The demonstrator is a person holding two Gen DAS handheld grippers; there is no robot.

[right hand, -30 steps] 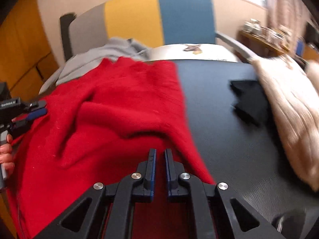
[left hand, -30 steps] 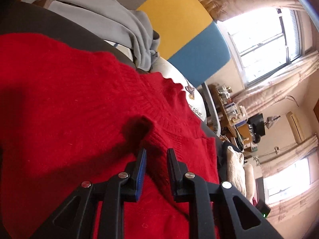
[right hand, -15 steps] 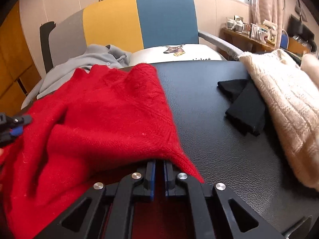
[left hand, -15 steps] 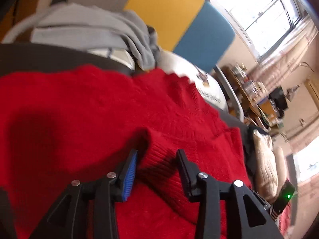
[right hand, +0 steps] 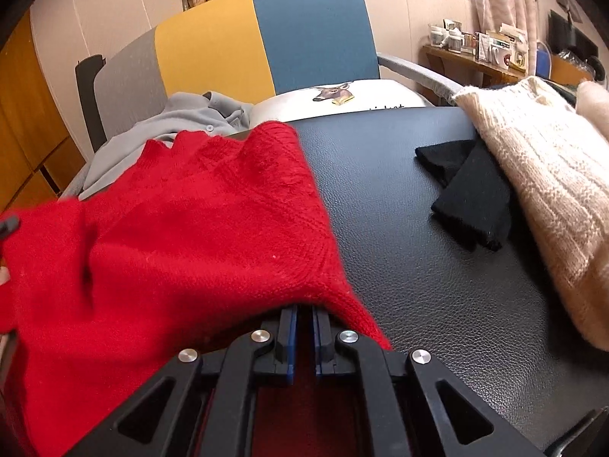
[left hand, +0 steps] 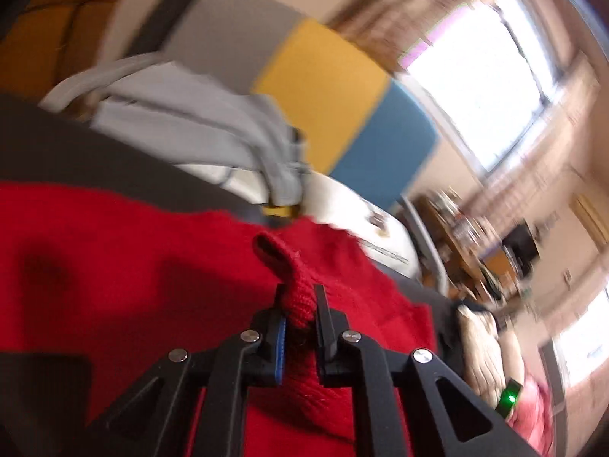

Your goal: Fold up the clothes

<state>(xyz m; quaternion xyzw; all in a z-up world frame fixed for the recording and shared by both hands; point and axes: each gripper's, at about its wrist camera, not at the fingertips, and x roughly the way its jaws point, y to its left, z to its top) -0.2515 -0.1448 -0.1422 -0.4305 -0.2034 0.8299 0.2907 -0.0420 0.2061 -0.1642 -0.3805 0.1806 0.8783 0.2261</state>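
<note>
Left wrist view first: we see our left gripper closing its jaws on a raised ridge of the red sweater, the knit bunched between the two fingers and standing up just ahead of them. Beyond it, past the sweater's far edge, a grey garment lies heaped on the seat of a grey, yellow and blue chair; this picture is blurred. From the right wrist view, our right gripper is clenched on the sweater's near edge, whose cloth drapes over the fingertips and spreads ahead and to the left across the black table. Ahead and to the right lie a black cloth and, touching it, a cream knit sweater.
</note>
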